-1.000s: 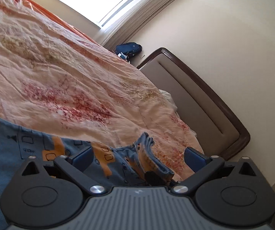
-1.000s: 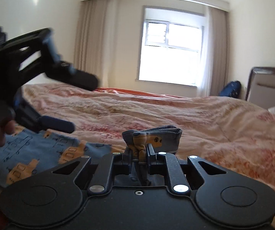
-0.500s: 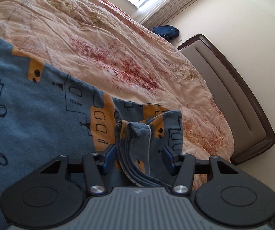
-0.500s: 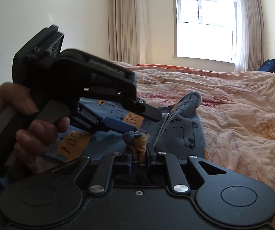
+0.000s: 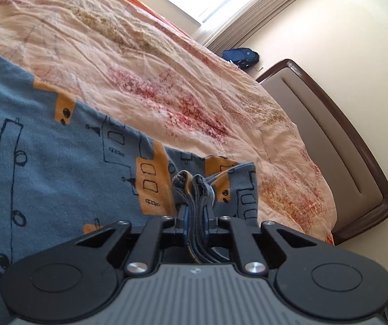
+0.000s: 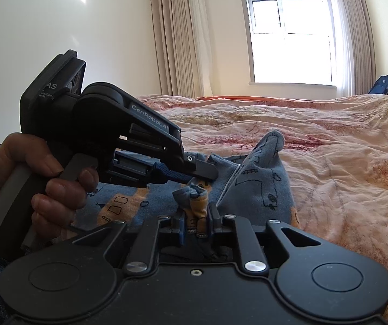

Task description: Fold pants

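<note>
Closing fully since half a second ago, the left gripper (image 5: 195, 212) is now pinching several stacked layers of the blue pajama pants (image 5: 58, 168), where its fingers earlier were standing apart on either side of the bunched hem. Gathered fabric edges are poking up just past the blue finger pads (image 5: 184, 214) in the left wrist view.

Beside it, the right gripper (image 6: 196, 218) is clamping its own bunch of the same blue-and-orange printed cloth, its fingers drawn tight around a small tuft. A loose flap of the pants (image 6: 264, 178) is rising just to the right of that grip.

From the right wrist view, the person's left hand (image 6: 45, 184) is wrapping around the handle of the left gripper (image 6: 199, 172), which is hovering low over the garment, close to the right gripper.

Most of the pants are lying flat on the peach floral comforter (image 5: 145, 62) near the bed's edge. A brown-framed padded headboard (image 5: 337, 157) is standing at the far side, a dark blue backpack (image 5: 240, 57) is resting by the wall, and beige curtains (image 6: 180, 35) are hanging beside the bright window (image 6: 288, 40).
</note>
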Tool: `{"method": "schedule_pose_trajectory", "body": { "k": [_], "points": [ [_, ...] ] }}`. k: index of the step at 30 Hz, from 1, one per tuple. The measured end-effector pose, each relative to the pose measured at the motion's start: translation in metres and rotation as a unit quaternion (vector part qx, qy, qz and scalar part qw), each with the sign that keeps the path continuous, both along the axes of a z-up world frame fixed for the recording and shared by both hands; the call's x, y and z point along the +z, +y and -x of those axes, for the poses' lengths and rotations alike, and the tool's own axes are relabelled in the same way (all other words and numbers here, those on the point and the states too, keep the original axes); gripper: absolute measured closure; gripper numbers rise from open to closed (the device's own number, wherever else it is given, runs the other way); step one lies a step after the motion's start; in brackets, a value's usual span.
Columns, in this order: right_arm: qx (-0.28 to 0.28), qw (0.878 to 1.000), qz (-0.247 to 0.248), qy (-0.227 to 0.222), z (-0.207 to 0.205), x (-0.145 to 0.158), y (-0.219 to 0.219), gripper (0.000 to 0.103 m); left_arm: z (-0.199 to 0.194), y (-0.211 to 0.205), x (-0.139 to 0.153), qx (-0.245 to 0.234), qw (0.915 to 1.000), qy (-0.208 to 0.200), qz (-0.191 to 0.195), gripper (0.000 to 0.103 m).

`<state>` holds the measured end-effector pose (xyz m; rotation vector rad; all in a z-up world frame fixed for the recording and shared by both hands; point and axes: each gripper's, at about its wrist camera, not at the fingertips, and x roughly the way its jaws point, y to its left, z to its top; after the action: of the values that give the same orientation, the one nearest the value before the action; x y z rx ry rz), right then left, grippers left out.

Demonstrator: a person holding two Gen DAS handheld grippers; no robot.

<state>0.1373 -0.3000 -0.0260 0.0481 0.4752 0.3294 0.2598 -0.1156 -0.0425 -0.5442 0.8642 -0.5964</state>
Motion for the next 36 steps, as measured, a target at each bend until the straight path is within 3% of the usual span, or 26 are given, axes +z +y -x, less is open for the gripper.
{"method": "schedule_pose_trajectory", "body": {
  "k": [6, 12, 27, 36],
  "points": [
    [0.005, 1.0, 0.003, -0.008, 0.0, 0.005, 0.007, 0.084, 0.02, 0.001, 0.025, 0.009, 0.9966, -0.064, -0.05, 0.093],
    [0.027, 0.999, 0.001, -0.018, 0.004, 0.014, 0.022, 0.084, 0.039, 0.022, 0.043, 0.029, 0.9934, -0.092, -0.062, 0.094],
    [0.111, 0.994, 0.004, -0.022, 0.0, 0.029, 0.102, 0.084, 0.062, 0.112, 0.064, 0.096, 0.9858, -0.111, -0.082, 0.094],
    [0.162, 0.987, 0.009, 0.011, -0.008, 0.018, 0.147, 0.084, 0.064, 0.159, 0.044, 0.131, 0.9833, -0.081, -0.097, 0.094]
  ]
}}
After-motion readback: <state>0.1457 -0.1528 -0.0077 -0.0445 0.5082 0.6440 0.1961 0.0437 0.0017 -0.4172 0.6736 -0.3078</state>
